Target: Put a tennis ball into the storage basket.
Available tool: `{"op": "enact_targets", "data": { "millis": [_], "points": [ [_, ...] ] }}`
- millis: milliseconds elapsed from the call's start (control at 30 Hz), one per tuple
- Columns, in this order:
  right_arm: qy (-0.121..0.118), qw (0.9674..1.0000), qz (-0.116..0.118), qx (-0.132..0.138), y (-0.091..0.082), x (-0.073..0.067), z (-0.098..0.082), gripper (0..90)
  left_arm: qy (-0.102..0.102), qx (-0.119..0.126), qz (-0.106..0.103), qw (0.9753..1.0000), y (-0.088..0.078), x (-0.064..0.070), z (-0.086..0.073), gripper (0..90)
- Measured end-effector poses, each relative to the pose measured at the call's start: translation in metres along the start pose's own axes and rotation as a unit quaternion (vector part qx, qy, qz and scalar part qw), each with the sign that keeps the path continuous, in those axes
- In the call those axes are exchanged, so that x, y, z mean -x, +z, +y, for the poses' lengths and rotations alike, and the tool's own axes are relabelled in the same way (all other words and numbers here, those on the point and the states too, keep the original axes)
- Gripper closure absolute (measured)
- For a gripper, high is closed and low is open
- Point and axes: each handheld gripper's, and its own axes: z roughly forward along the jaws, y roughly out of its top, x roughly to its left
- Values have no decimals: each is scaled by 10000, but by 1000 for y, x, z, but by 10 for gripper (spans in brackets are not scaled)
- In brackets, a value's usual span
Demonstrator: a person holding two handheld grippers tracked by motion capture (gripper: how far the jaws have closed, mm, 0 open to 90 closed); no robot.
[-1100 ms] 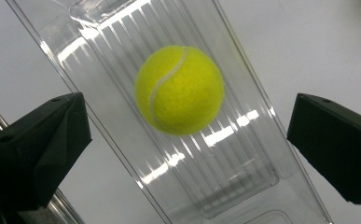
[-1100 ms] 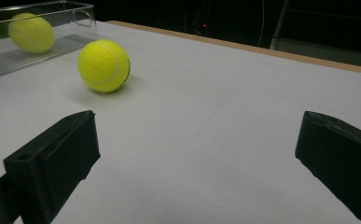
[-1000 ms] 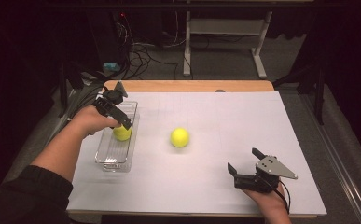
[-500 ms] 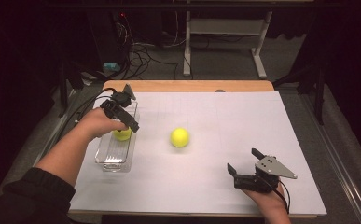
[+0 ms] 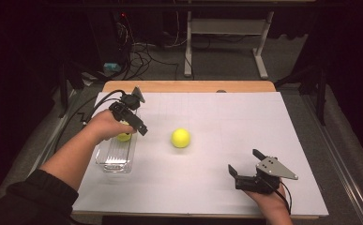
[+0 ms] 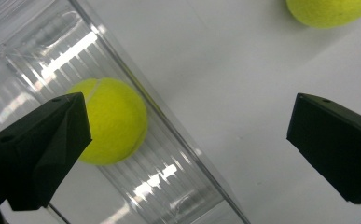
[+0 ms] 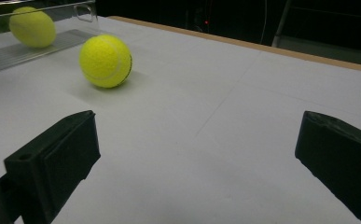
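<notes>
A yellow tennis ball (image 5: pixel 124 136) lies inside a clear plastic tray (image 5: pixel 116 155) at the left of the high view, near the tray's far end; in the left gripper view this ball (image 6: pixel 111 122) sits left of centre, partly behind one black jaw. The left hand-held gripper (image 5: pixel 133 118) hangs just above the ball, jaws spread wide, holding nothing. A second tennis ball (image 5: pixel 180 138) rests on the white bench (image 5: pixel 226 117) at mid-frame, well apart from the tray; it appears at the upper left of the right gripper view (image 7: pixel 106 61). The right hand-held gripper (image 5: pixel 245 168) sits low at the lower right of the high view, jaws wide apart and empty.
</notes>
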Motion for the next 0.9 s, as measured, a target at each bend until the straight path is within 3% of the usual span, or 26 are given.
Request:
{"op": "enact_targets", "data": {
  "millis": [267, 900],
  "points": [
    [42, 10000, 2, 22, 0, 0, 0, 0, 217, 28, -51, 9997, 2, 18, 7, 6],
    [-10, 10000, 40, 30, 0, 0, 0, 0, 507, 89, -207, 9985, 3, 52, 23, 7]
  ]
}}
